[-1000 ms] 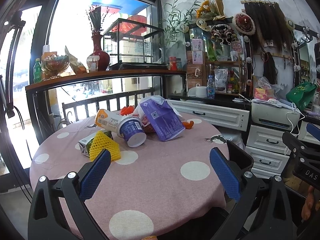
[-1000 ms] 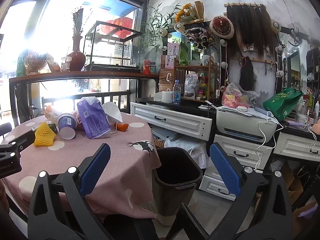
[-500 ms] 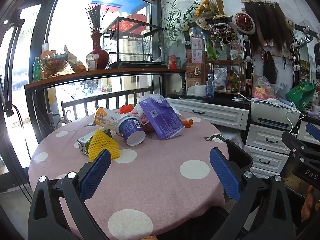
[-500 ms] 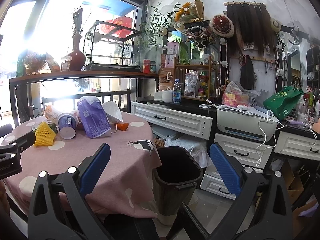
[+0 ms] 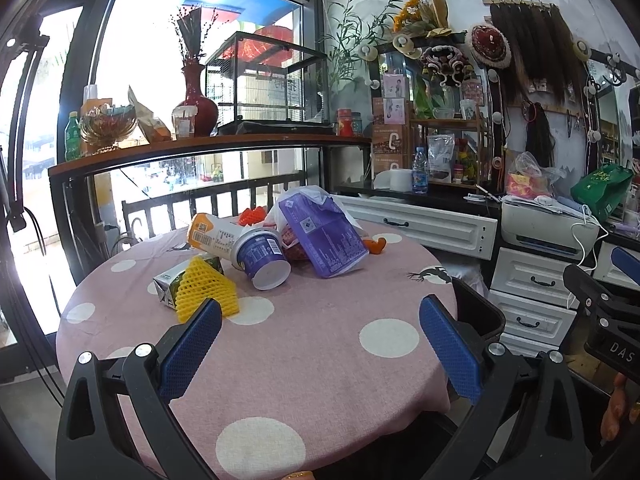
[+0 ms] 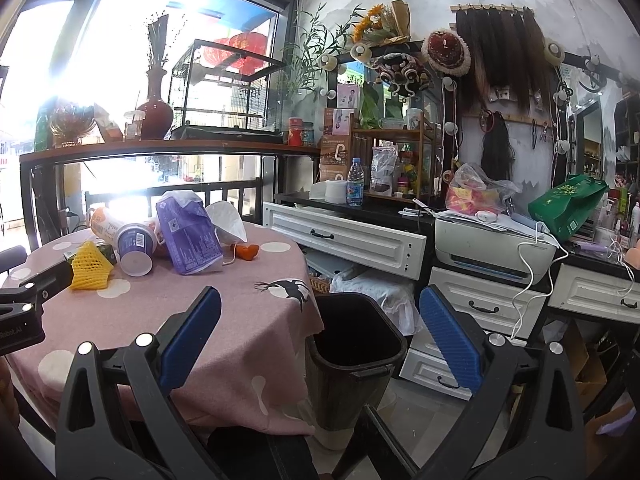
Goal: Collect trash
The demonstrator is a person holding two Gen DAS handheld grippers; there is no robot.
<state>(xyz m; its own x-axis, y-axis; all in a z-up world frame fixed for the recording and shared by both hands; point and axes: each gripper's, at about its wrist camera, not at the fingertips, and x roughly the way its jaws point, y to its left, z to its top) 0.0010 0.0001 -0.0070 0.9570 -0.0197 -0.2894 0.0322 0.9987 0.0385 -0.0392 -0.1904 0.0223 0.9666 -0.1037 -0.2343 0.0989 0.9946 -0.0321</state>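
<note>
Hovering low over the near edge of the round table point(image 5: 304, 364) with its pink polka-dot cloth, left gripper point(image 5: 320, 348) spread wide and holding nothing, blue pads point(image 5: 188, 356) framing bare cloth. Aimed straight at the litter heaped on the far half, presumably so a forward reach lands on the nearest piece. Closest: a yellow foam fruit net point(image 5: 204, 292) leaning on a small drink carton point(image 5: 170, 284); just behind, a blue yogurt cup point(image 5: 262, 258) tipped on its side against an orange-and-white tub point(image 5: 214, 238); to the right, a purple snack bag point(image 5: 324, 236) propped on a white plastic bag point(image 6: 228, 222), with an orange scrap point(image 5: 376, 245) beside it. Right gripper point(image 6: 320, 344) likewise parted and empty, held off the table's right side and pointed down toward the black trash bin point(image 6: 356, 356), which stands on the floor touching the hanging cloth, mouth up and apparently empty. Likely split of work: left to pick, bin close enough for a short carry. Nothing collected yet, so task barely begun. Foam net light and springy, likely to squash and slip; cup liable to roll if nudged
</note>
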